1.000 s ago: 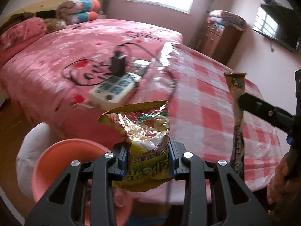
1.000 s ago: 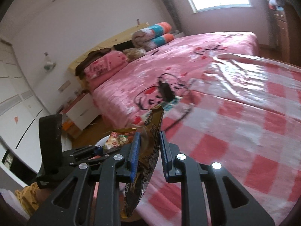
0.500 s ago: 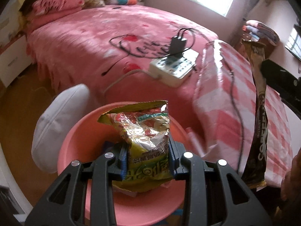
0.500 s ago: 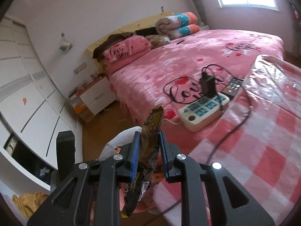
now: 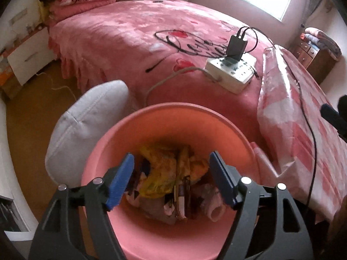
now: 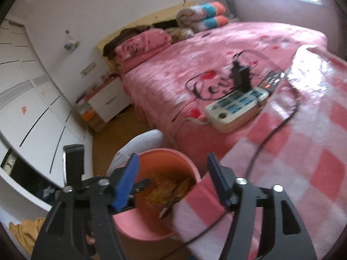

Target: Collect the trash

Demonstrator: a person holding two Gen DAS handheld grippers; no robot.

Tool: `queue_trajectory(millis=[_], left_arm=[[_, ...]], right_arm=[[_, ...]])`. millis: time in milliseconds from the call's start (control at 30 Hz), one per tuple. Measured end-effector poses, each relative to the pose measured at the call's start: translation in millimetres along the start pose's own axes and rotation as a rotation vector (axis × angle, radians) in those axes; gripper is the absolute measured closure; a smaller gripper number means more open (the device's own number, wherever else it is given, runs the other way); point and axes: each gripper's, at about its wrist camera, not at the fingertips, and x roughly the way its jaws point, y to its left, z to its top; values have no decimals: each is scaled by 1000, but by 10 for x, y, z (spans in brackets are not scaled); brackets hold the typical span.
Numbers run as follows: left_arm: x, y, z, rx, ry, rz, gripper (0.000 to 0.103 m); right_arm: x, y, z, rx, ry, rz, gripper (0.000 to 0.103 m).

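A pink trash bin (image 5: 173,106) stands on the floor between the bed and the table. My left gripper (image 5: 171,158) hangs right over its mouth, jaws opening, with nothing between the blue pads. Below it in the bin lie a crumpled yellow snack bag (image 5: 160,173) and a long dark wrapper (image 5: 182,192) among other scraps. My right gripper (image 6: 172,158) is also opening and holds nothing. It hovers over the bin's (image 6: 156,151) near rim and the table corner, with the wrappers (image 6: 164,190) below it.
A white power strip (image 5: 232,73) with a black charger sits on the pink bed (image 5: 130,32). Its cable (image 5: 312,130) trails over the checked tablecloth (image 5: 303,151) at right. A pale grey cushion (image 5: 86,125) leans beside the bin. A remote (image 6: 271,81) lies near the strip.
Both grippers swung from over the table to the pink bin and sank. Both opened, and the yellow snack bag and the long dark wrapper left the jaws and now lie in the bin.
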Motion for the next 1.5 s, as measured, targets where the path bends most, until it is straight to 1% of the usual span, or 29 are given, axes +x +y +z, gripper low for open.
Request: queue_trajectory(millis=[33,200,433,533,600,733,833,967,1167,1300,1500], left_arm=[[-37,-33,27,14,-12,8,26],[-221,-231,129,68,-65,25,18],[-411,-604,283,137,-126,16,15],[-510,-791,353,162,-158,-2,14],[-564,-888,389,171,-175,-16,12],[-699,-1184,487,208,-225,-56,11],[-773,-1394,525,237,-252,-87,10],[-841,-1642,544,273,-273,-116,9],[-899,-1992,530,313,-282,-168,8],[-919,-2205,526,340,-290,-183,8],[-945,-2525,499,375,-308,-205,8]], right_arm=[[-50,-23,2,-2,-14,-19,23],[-325,-150,-34,-16,-87,-108,19],[-656,-275,-122,-43,-166,-201,14],[-752,-335,-156,-41,-185,-235,14],[-828,-414,-176,-28,-198,-269,11],[-960,-592,-191,6,-221,-326,11],[-1105,-730,-212,27,-256,-371,11],[-1285,-897,-240,41,-297,-427,11],[-1516,-1120,-290,62,-339,-499,11],[-1640,-1218,-328,58,-357,-552,10],[-1821,-1397,-387,98,-382,-598,9]])
